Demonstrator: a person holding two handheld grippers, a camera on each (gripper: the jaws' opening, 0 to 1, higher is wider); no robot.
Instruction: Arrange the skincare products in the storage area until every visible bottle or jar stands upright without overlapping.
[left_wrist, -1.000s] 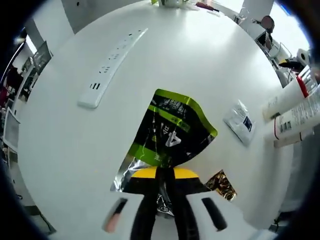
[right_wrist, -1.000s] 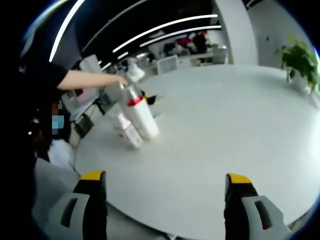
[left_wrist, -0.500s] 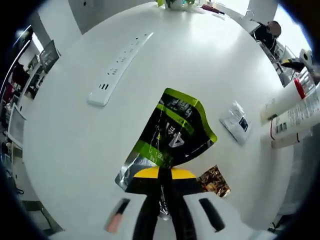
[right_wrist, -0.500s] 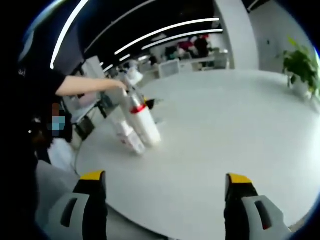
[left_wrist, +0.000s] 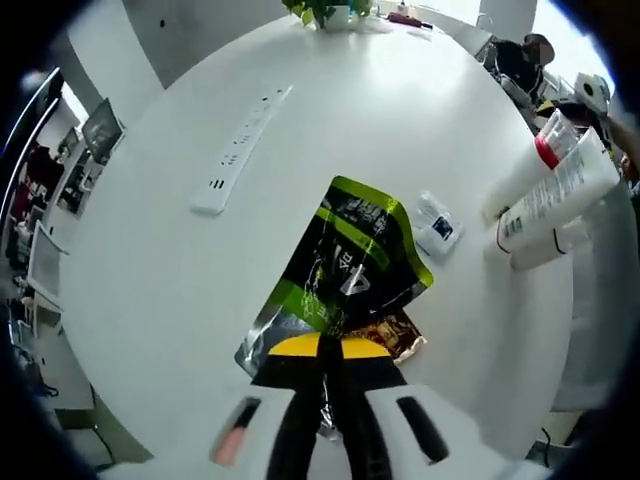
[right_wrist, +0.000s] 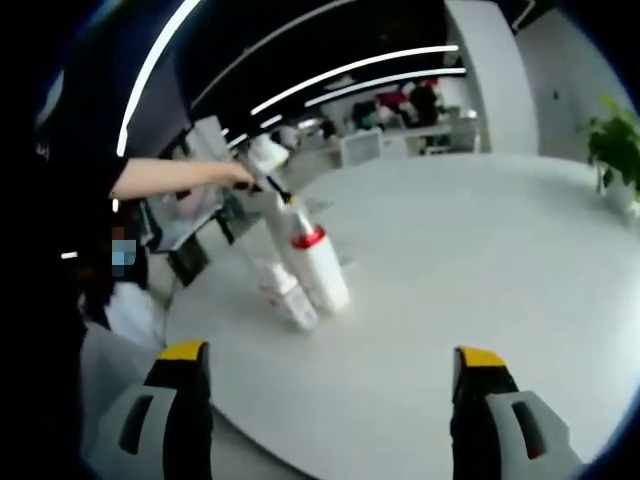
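In the left gripper view, the left gripper (left_wrist: 330, 345) is seen with its jaws pressed together on the lower edge of a black and lime-green foil pouch (left_wrist: 345, 262), which hangs or lies out ahead of it over the round white counter (left_wrist: 150, 290). Beside the pouch a small white sachet with dark print (left_wrist: 436, 224) lies flat, and a small brown-gold wrapper (left_wrist: 392, 332) shows just by the jaws. A long white power strip (left_wrist: 243, 148) lies well apart towards the far side.

The skincare products are grouped near the counter's edge: a white tube with a red band (left_wrist: 530, 167), a larger white tube with printed text (left_wrist: 556, 192) and a third white container (left_wrist: 545, 245) partly behind them. All three lean and touch one another. In the right gripper view the same cluster (right_wrist: 305, 272) stands tilted, with a person's hand (right_wrist: 243, 177) reaching to the top of the tallest piece.

The right gripper (right_wrist: 328, 405) is held with its jaws spread wide and empty, facing the cluster from some way off.

The step in hand appears to be clearing or shifting the pouch, with the uprighting of the tubes not yet done. The next move would call for the pouch to be set down away from the tubes, and for the empty jaws to be brought to one leaning tube so that it can be stood apart from its neighbours.
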